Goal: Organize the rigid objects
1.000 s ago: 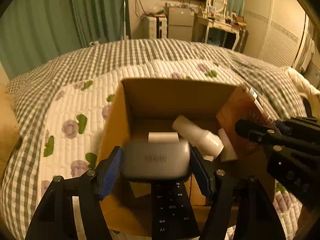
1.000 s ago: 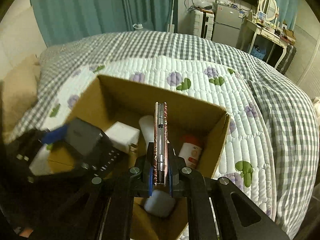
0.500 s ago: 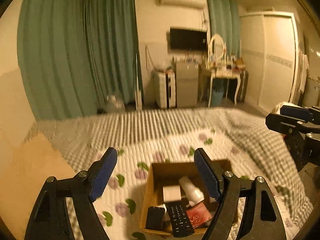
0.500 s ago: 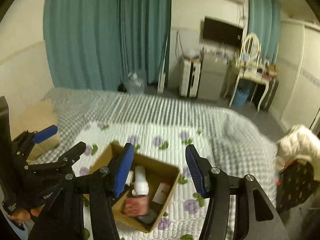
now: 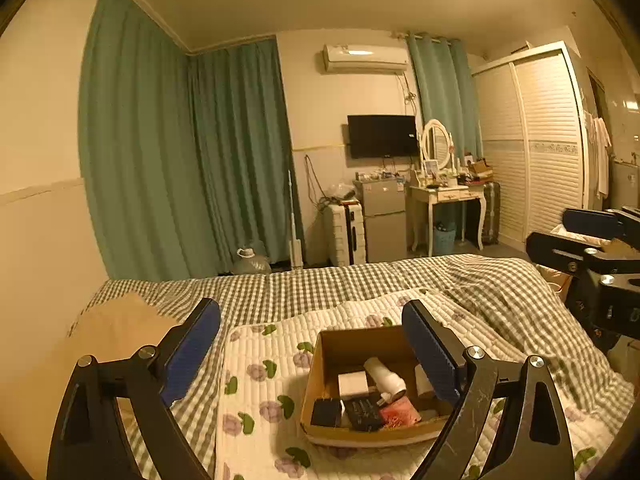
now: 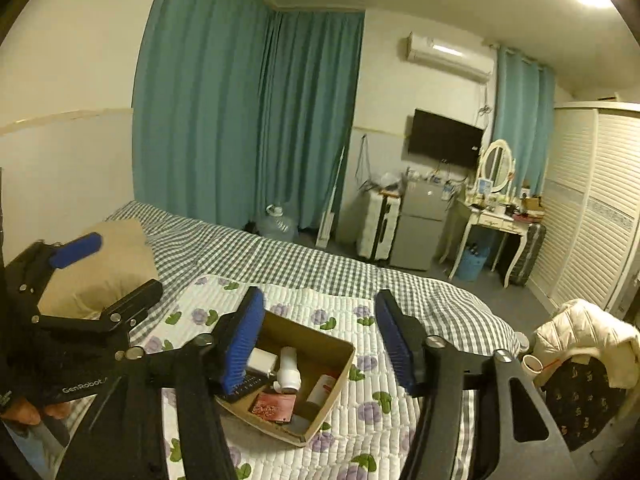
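An open cardboard box (image 5: pixel 320 364) (image 6: pixel 340 368) sits on the quilted floral blanket on the bed. Inside it lie a white bottle (image 5: pixel 385 377) (image 6: pixel 289 369), a white block (image 5: pixel 353 385), a dark grey case (image 5: pixel 326 413), a black remote (image 5: pixel 363 414), a red patterned booklet (image 5: pixel 399 410) (image 6: pixel 274 402) and a red-capped tube (image 6: pixel 322 390). My left gripper (image 5: pixel 312 346) is open and empty, held well above and behind the box. My right gripper (image 6: pixel 318 344) is open and empty, also high above the box. Each gripper shows in the other's view, the right (image 5: pixel 592 236) and the left (image 6: pixel 104 264).
A tan pillow (image 6: pixel 100 268) lies on the left of the checked bedspread (image 5: pixel 360 280). Beyond the bed stand teal curtains, a white suitcase (image 5: pixel 344 232), a small fridge, a dressing table (image 5: pixel 444 196) and a wardrobe. A chair with a pale jacket (image 6: pixel 584 332) stands right of the bed.
A second ago my left gripper held the grey case and my right the red booklet over the box. Both now lie in the box; both grippers opened and pulled up and back.
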Demonstrator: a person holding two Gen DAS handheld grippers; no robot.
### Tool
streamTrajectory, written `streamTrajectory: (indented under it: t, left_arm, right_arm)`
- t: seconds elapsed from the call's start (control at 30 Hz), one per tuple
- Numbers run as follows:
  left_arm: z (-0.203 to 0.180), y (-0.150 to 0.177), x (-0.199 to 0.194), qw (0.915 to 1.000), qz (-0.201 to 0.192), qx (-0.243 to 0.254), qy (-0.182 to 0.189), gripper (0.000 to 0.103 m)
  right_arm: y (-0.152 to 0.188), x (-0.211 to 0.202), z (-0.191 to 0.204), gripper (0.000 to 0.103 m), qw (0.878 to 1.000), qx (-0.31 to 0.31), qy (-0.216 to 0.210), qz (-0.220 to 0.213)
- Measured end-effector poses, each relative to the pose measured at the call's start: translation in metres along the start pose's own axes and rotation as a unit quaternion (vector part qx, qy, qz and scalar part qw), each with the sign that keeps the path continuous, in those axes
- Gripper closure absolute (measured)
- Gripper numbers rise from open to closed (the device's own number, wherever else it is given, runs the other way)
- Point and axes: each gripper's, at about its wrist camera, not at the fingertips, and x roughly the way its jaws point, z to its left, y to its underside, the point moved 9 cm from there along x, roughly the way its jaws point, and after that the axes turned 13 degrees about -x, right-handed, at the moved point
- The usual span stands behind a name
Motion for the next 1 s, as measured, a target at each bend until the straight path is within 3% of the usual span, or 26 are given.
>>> streamTrajectory:
  t: [0.07,0.17,0.23,0.47,0.57,0.7,1.0]
  left_arm:
    - [0.007,0.015,-0.003,0.9997,-0.004,-0.021,0.007,0.0]
    - [0.015,0.035,-0.001,0.9988,0.001,-0.048,0.013,0.0]
    - [0.016,0.05,0.001,0.9988,0.007,-0.047,0.013,0.0]
    - [0.022,0.098,0.019,0.9981,0.03,-0.053,0.004,0.0]
    - [0.026,0.11,0.025,0.9978,0.043,-0.05,-0.002,0.0]
    - [0.029,0.12,0.028,0.9973,0.055,-0.049,-0.004,0.0]
    - [0.032,0.127,0.03,0.9961,0.066,-0.059,-0.001,0.0]
  right_arm:
    - [0.019,-0.006,0.001,0.024,1.0,0.021,0.015,-0.009]
    - [0.046,-0.004,0.004,0.006,0.999,0.037,0.027,-0.022]
    - [0.058,0.003,0.007,0.001,0.998,0.042,0.03,-0.026]
    - [0.098,0.025,0.019,0.0,0.999,0.034,0.033,-0.024]
    - [0.114,0.038,0.026,0.0,0.999,0.025,0.033,-0.001]
    - [0.129,0.052,0.028,0.0,0.999,0.034,0.025,0.026]
    - [0.139,0.056,0.03,0.0,0.998,0.038,0.023,0.036]
